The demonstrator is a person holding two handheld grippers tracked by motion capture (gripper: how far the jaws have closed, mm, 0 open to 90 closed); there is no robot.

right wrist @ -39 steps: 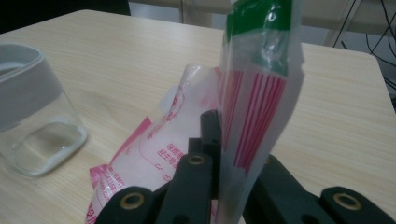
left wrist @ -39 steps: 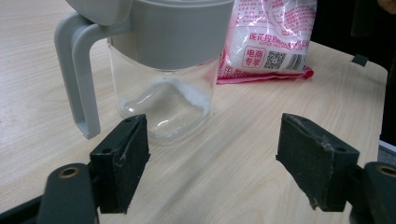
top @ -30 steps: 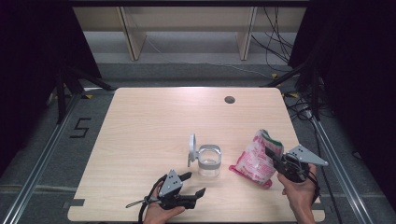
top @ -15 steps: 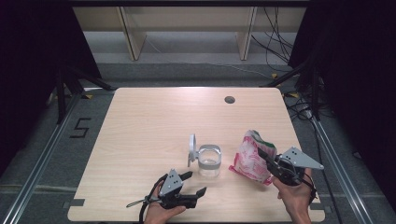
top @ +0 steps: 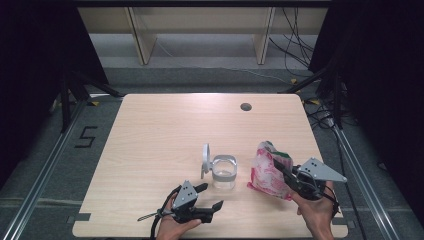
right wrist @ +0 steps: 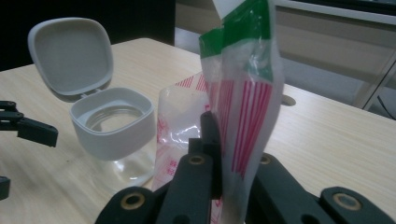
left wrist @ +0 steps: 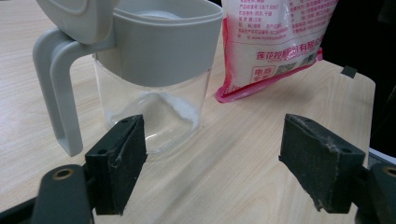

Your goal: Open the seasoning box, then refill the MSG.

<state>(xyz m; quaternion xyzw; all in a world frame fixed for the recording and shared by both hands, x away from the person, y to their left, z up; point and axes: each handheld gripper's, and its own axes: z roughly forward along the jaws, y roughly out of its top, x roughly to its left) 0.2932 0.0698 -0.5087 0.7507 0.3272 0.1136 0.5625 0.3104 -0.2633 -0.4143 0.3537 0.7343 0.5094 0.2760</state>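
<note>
A clear jar (top: 224, 174) with a grey collar stands near the table's front middle, its grey lid (top: 205, 159) flipped up on the left. A little white powder lies in its bottom (left wrist: 180, 109). My right gripper (top: 278, 167) is shut on a red-and-white plastic bag (top: 267, 170) with a green top, held upright just right of the jar. In the right gripper view the bag (right wrist: 245, 107) is pinched between the jaws, with the open jar (right wrist: 114, 123) to its left. My left gripper (top: 210, 196) rests open at the table's front edge, its pads (left wrist: 121, 158) facing the jar (left wrist: 159, 70).
The light wooden table (top: 165, 130) has a dark round hole (top: 245, 106) at the back right. Shelving and cables lie beyond the far edge. A floor mark "5" (top: 86, 136) sits to the left of the table.
My right gripper has lifted the bag and carried it left, closer to the jar, standing it more upright. The left gripper and the jar have stayed put.
</note>
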